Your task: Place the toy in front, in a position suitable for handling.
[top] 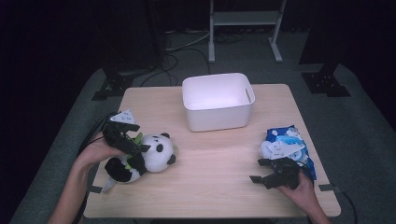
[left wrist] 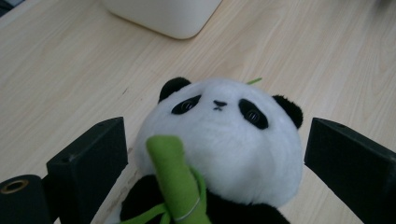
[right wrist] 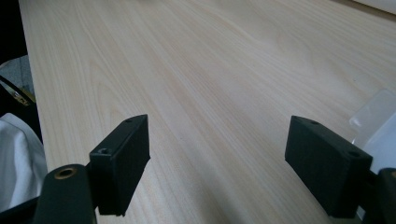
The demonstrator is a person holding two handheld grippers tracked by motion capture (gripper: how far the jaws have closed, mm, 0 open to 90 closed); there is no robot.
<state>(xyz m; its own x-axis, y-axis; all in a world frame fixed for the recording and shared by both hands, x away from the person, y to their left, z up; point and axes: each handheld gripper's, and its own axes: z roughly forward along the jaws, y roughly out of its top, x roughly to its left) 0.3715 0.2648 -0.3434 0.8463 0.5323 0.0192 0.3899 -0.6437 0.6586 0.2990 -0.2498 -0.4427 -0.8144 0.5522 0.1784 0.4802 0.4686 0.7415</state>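
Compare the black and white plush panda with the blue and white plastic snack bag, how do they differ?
The plush panda is a rounded, furry black and white toy holding a green stalk; the snack bag is flat, shiny blue and white plastic. The panda lies between the open left gripper; the bag lies beside the open right gripper, not between its jaws. Both rest on the wooden table.

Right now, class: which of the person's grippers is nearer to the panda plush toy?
The left. The left gripper straddles the panda plush toy, its open jaws standing either side of the head. The right gripper sits across the table, beside the blue snack bag.
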